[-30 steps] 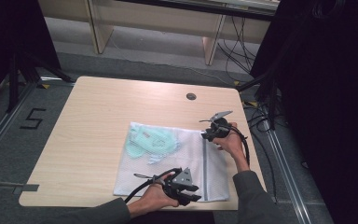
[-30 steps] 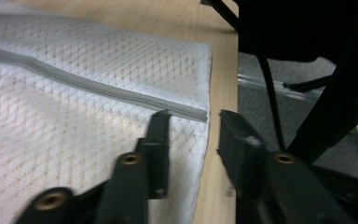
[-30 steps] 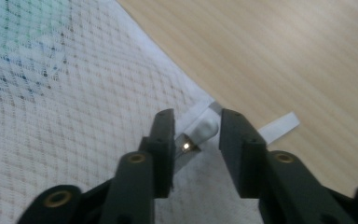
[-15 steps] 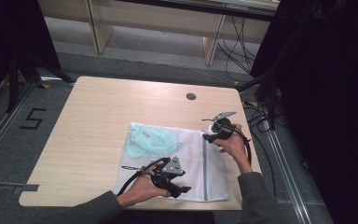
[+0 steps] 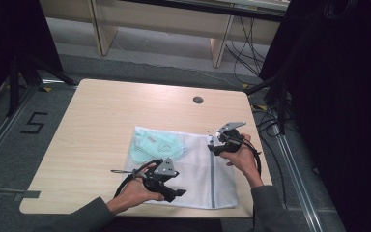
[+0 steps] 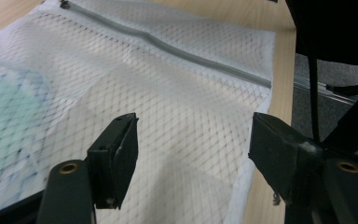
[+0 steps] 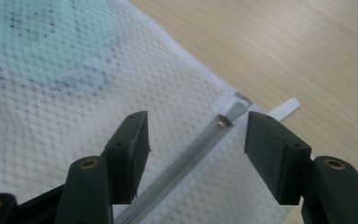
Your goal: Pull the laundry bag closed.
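A white mesh laundry bag [image 5: 183, 166] lies flat on the wooden table [image 5: 101, 121], toward the near right part of the top, at about five o'clock from the table's middle. A pale green garment [image 5: 152, 145] sits inside it, bunched toward the bag's far left corner at about ten o'clock, and its colour shows through the netting. That leaves the right part of the bag thin and flat, which is likely why both tools work there.

The left gripper [image 5: 171, 191] hovers over the bag's near edge, at about seven o'clock of the bag. In the left gripper view its jaws have just been opening and now stand spread, with only the mesh [image 6: 191, 121] lying below the gap and neither pad pressing it. The grey zipper [image 6: 168, 44] runs across that view at twelve o'clock, closed as far as can be seen. This hand seems placed to steady the near hem.

The right gripper [image 5: 217, 145] sits at the bag's far right corner, at about one o'clock. Its jaws have also just been opening and stand apart, nothing pinched. In the right gripper view the zipper slider [image 7: 223, 121] lies directly ahead between the two pads, at the very end of the zipper track [image 7: 177, 168], with a white pull tab [image 7: 284, 107] poking onto bare wood. I judge that the slider has been run to its stop.
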A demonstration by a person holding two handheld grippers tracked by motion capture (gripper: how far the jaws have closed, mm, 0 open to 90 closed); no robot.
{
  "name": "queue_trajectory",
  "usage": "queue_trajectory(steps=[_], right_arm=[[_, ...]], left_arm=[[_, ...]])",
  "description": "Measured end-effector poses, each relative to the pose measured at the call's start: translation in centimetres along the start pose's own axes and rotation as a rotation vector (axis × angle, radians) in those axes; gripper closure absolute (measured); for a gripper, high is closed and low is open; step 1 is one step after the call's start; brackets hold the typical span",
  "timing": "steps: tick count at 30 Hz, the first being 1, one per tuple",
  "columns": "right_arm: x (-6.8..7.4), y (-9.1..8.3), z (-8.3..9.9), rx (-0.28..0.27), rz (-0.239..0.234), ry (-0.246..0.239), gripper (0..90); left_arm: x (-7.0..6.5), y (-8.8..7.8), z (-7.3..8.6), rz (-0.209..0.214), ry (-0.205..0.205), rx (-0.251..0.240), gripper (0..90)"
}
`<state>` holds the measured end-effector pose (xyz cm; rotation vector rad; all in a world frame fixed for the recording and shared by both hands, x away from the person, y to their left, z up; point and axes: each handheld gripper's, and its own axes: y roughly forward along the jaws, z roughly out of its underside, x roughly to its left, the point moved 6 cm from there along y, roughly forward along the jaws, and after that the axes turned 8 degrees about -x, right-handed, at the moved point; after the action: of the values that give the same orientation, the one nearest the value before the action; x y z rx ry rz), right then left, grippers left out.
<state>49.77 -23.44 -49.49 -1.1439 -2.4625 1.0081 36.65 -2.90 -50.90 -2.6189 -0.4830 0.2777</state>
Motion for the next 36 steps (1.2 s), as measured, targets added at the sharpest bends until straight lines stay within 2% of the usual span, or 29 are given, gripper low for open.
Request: queue_trajectory(steps=[3, 5, 6, 9, 10, 11, 12, 14, 15, 18, 19, 20, 21, 22, 23, 24, 25, 26, 30, 31, 33, 35, 36], right_arm=[[0.8, -0.2, 0.2, -0.038, -0.003, -0.009, 40.3], [1.4, -0.7, 0.4, -0.020, -0.019, -0.009, 39.8], [1.6, -0.6, 0.5, -0.044, -0.018, -0.017, 39.7], [2.3, -1.0, 0.9, -0.053, -0.030, -0.029, 39.1], [2.6, -1.3, 1.0, -0.041, -0.034, -0.026, 38.3], [2.9, -1.4, 1.2, -0.043, -0.037, -0.027, 38.3], [3.1, -1.7, 1.4, -0.026, -0.045, -0.032, 38.3], [3.2, -1.7, 1.6, -0.063, -0.031, -0.053, 37.7], [3.5, -2.0, 1.9, -0.042, -0.033, -0.035, 37.3], [3.6, -2.4, 2.4, -0.057, -0.035, -0.047, 37.2], [3.9, -2.7, 2.7, -0.035, -0.041, -0.025, 37.0], [4.0, -2.7, 2.9, -0.049, -0.040, -0.027, 36.9], [4.0, -3.1, 3.1, -0.018, -0.054, -0.035, 36.7], [4.2, -3.0, 3.2, -0.053, -0.045, -0.023, 36.5], [4.2, -3.4, 3.4, -0.028, -0.053, -0.036, 36.3], [4.4, -3.3, 3.4, -0.066, -0.042, -0.036, 36.0], [4.5, -3.7, 3.6, -0.041, -0.053, -0.045, 35.6], [4.7, -3.6, 3.7, -0.068, -0.049, -0.038, 35.5], [5.4, -4.3, 4.4, -0.061, -0.060, -0.036, 34.7], [5.5, -4.6, 4.6, -0.040, -0.072, -0.046, 34.6], [6.0, -4.6, 4.9, -0.073, -0.066, -0.038, 34.2], [6.3, -5.0, 5.3, -0.064, -0.071, -0.027, 33.8], [6.4, -5.1, 5.4, -0.073, -0.072, -0.037, 33.4]], left_arm=[[0.6, -0.9, 0.2, -0.019, -0.005, 0.001, 32.2], [0.9, -1.3, 0.3, -0.025, -0.018, -0.010, 32.1], [1.0, -1.6, 0.4, -0.033, -0.028, -0.012, 32.2], [1.4, -2.3, 0.5, -0.037, -0.069, -0.036, 31.4], [1.6, -2.6, 0.6, -0.050, -0.067, -0.026, 31.1], [1.6, -2.8, 0.6, -0.047, -0.076, -0.038, 30.9], [1.7, -3.1, 0.7, -0.054, -0.073, -0.036, 30.9], [1.9, -3.6, 0.8, -0.059, -0.082, -0.041, 30.2], [2.0, -3.8, 0.8, -0.061, -0.084, -0.049, 29.6], [2.3, -4.5, 1.2, -0.084, -0.092, -0.046, 27.8], [2.5, -4.8, 1.4, -0.089, -0.080, -0.042, 27.4], [2.6, -4.9, 1.5, -0.093, -0.091, -0.043, 27.3], [2.6, -5.1, 1.6, -0.098, -0.094, -0.046, 27.2], [2.7, -5.3, 1.7, -0.104, -0.102, -0.051, 27.0], [2.8, -5.5, 1.8, -0.113, -0.104, -0.046, 26.7], [2.9, -5.6, 1.9, -0.114, -0.101, -0.048, 26.4], [3.0, -5.8, 2.0, -0.120, -0.092, -0.043, 26.4], [3.0, -5.9, 2.2, -0.133, -0.091, -0.036, 26.4], [3.2, -6.6, 2.6, -0.143, -0.098, -0.041, 25.8], [3.3, -6.9, 2.7, -0.150, -0.094, -0.037, 25.8], [3.3, -7.2, 2.8, -0.159, -0.108, -0.045, 25.7], [3.3, -7.6, 3.0, -0.167, -0.113, -0.045, 24.5], [3.3, -7.8, 3.1, -0.159, -0.103, -0.044, 24.1]])
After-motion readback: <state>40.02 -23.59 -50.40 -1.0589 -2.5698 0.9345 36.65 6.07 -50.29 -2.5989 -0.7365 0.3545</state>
